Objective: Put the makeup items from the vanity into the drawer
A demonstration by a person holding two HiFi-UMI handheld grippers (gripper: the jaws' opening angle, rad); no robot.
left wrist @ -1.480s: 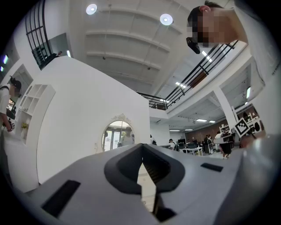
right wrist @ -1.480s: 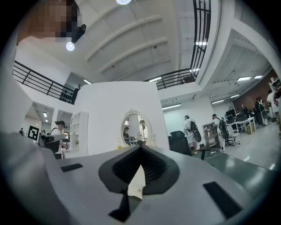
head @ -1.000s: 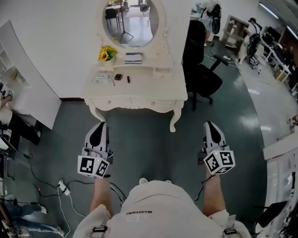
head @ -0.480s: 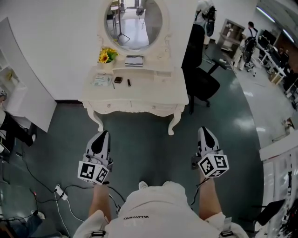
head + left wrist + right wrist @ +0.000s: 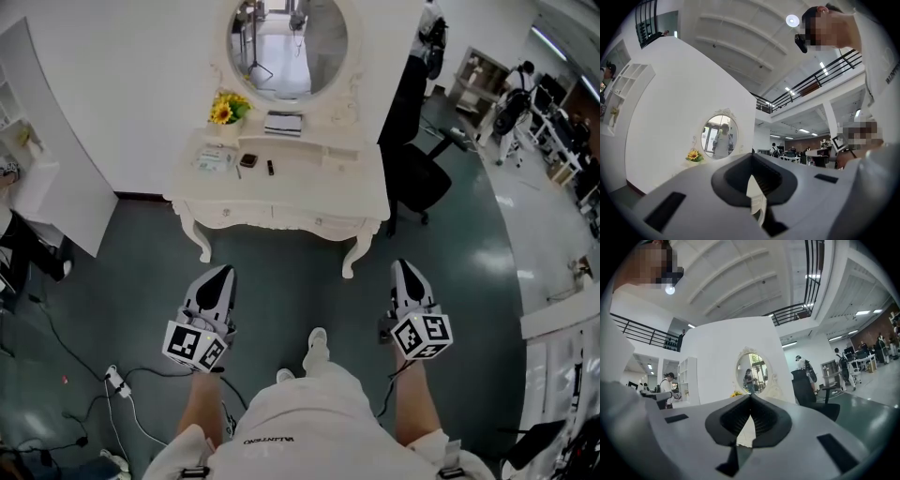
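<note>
left tool (image 5: pixel 221 275) at lower left of centre, jaws pressed together, nothing held. right tool (image 5: pixel 404 269) at lower right, jaws likewise together, empty. both hang over the green floor (image 5: pixel 291 291), well apart from the white tabletop (image 5: pixel 323 176). makeup items (image 5: pixel 249 160) lie on it at upper centre, below the round mirror (image 5: pixel 291 42). drawer fronts (image 5: pixel 234 213) closed.

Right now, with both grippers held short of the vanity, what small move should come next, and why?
Probably step closer to the vanity. The left gripper and right gripper, both shut and empty, hang over the floor well short of it, while the makeup items lie on its top and the drawer looks closed, so nothing seems within reach yet.
</note>
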